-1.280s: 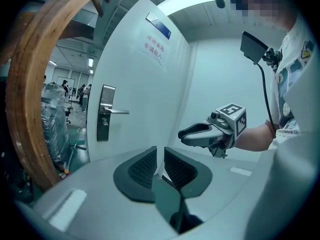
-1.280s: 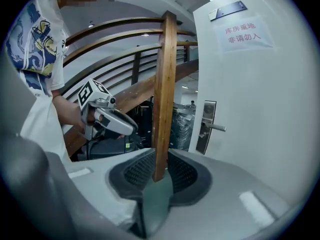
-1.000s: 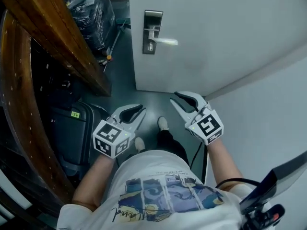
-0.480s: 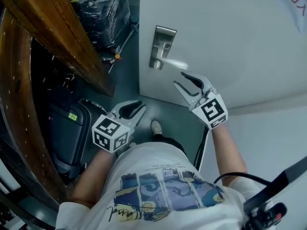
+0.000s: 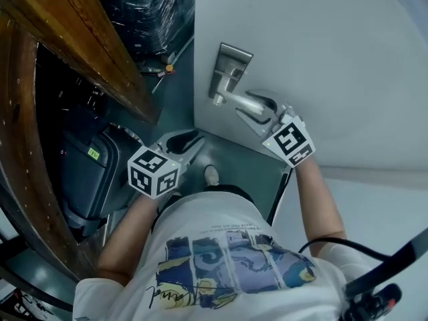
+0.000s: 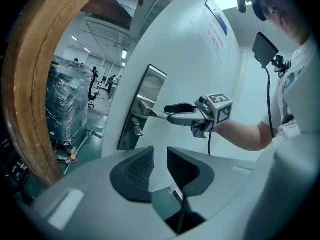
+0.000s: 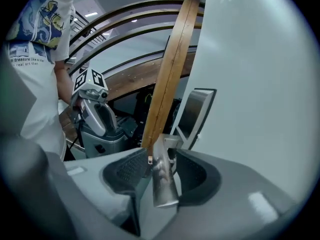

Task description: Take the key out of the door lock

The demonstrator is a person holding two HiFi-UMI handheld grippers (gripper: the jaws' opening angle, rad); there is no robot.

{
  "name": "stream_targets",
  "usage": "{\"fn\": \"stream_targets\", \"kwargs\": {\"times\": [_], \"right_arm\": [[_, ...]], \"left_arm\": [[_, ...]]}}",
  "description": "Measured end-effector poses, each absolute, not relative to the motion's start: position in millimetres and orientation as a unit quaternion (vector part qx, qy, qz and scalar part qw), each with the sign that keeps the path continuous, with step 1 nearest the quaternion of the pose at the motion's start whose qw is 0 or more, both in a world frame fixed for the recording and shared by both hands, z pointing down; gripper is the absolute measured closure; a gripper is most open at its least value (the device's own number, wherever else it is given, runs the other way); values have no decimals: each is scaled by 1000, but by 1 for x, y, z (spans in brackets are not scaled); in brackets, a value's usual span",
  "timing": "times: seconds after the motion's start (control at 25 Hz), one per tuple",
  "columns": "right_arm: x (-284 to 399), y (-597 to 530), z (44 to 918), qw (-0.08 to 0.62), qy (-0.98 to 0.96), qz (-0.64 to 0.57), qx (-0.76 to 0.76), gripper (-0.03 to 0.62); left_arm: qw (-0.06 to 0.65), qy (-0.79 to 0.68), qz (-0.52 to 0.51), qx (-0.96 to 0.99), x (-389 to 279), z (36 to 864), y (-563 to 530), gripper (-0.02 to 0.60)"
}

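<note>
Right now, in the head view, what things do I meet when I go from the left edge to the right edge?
wooden arch → dark suitcase → left hand-held gripper → lock plate → right hand-held gripper

Seen from the head, the light is dim and cool, with a bluish cast. The pale door (image 5: 321, 59) is the brightest surface, evenly lit and without hard glare. The left side falls into deep shadow under the wooden beam (image 5: 87, 39), and the dark suitcase (image 5: 93, 172) there is barely readable.

Both gripper views are fisheye pictures with black corners and lines that bow toward the edges. In the left gripper view, ceiling lights (image 6: 80, 38) glow far back. In the right gripper view, the door handle (image 7: 162, 179) sits very near the lens – soft, out of focus, with a dull metallic sheen.
</note>
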State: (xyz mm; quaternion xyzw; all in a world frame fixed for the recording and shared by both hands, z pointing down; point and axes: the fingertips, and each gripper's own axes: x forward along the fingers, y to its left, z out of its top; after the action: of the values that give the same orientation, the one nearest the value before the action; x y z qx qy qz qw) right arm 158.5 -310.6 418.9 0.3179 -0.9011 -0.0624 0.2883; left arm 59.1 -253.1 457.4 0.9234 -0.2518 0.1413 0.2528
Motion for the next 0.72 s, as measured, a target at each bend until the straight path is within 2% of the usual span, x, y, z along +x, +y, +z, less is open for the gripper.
{"fn": "stream_targets", "kwargs": {"times": [0.28, 0.4, 0.72], "right_arm": [[149, -316, 437, 294, -916, -55, 269, 425], [149, -318, 438, 289, -917, -56, 268, 470], [148, -319, 437, 278, -923, -53, 261, 476]], "left_arm": [[286, -272, 124, 910, 67, 471, -276, 477], [302, -278, 112, 905, 72, 477, -287, 474], [342, -288, 89, 890, 90, 495, -319, 445]]}}
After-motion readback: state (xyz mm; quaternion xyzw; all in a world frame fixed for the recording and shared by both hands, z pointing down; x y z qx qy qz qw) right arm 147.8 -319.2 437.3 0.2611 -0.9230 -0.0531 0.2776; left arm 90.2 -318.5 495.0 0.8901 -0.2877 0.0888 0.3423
